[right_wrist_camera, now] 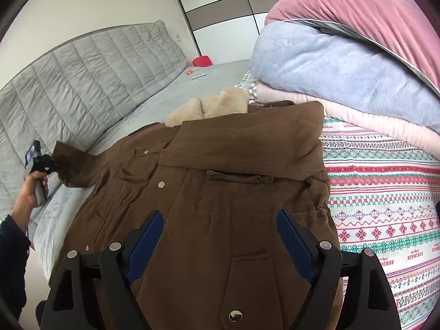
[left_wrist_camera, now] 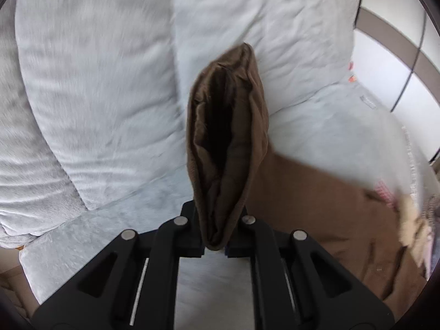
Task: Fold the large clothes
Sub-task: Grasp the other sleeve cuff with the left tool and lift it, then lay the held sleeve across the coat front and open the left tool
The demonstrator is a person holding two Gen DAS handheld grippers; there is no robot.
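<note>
At far left of the right wrist view, our left tongs (right_wrist_camera: pixel 51 162) pinch the brown coat's (right_wrist_camera: pixel 220 192) sleeve cuff (left_wrist_camera: pixel 225 137). The coat lies mid-frame on the bed (right_wrist_camera: pixel 165 93), one sleeve already folded across. Our right tongs (right_wrist_camera: pixel 220 236) hover wide, empty; body folds remain.

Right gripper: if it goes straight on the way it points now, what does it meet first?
Most likely the brown coat spread on the bed: the open right gripper points down over its front panel, nothing between. Depth is unclear.
</note>
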